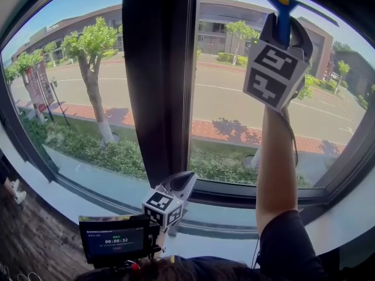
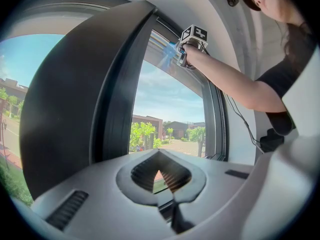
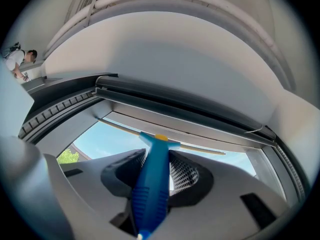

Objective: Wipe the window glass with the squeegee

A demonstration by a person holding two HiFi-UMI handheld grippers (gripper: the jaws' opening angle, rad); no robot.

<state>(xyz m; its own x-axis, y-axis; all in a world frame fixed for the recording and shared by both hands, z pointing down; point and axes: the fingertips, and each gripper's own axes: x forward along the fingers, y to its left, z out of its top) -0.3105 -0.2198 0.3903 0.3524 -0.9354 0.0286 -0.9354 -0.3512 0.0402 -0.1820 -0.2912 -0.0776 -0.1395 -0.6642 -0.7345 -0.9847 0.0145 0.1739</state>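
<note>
In the head view the squeegee (image 1: 283,12) shows only as a short blue stretch of handle. The rest of the handle sits behind the marker cube (image 1: 274,69) of the right gripper (image 1: 285,34), and that cube also covers the gripper's jaws there. In the left gripper view the squeegee is a blue smear beside the right gripper, too blurred to tell blade from handle. The right gripper view cuts off the handle's lower end at the bottom edge, and whether the blade presses on the window glass (image 3: 115,139) cannot be told. The small print on the screen (image 1: 115,239) is mostly too fine to read. A person (image 3: 17,61) at the upper left is too small to make out.
</note>
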